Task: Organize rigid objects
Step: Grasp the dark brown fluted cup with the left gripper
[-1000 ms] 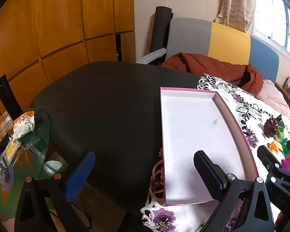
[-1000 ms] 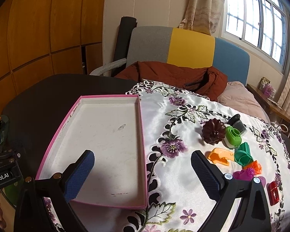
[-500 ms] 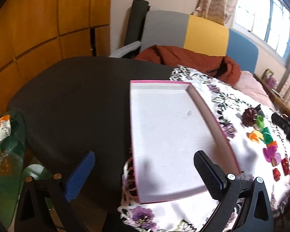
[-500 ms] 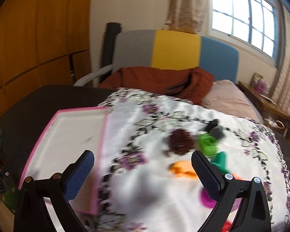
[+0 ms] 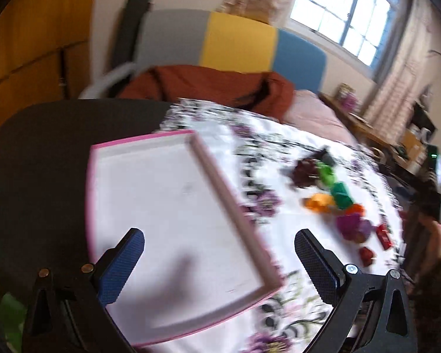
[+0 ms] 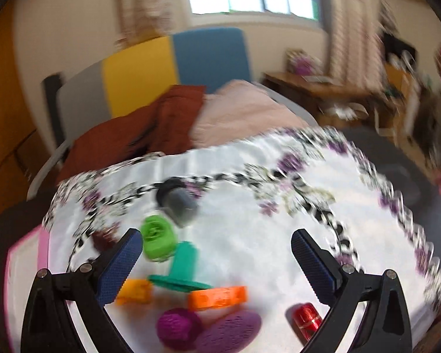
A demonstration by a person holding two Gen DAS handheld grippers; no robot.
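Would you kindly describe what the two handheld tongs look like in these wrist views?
The left tongs and right tongs look alike: each has two black plastic arms shaped as open triangular frames, fastened with round silver rivets or screws. Each arm ends in a long, slanted pad with a fine cross-hatched texture. The pads show blue on one side and nearly black on the other. No cables or sleeves are visible.

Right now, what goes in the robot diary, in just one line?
left gripper: open over pink tray | right gripper: open above toys | green toy: untouched
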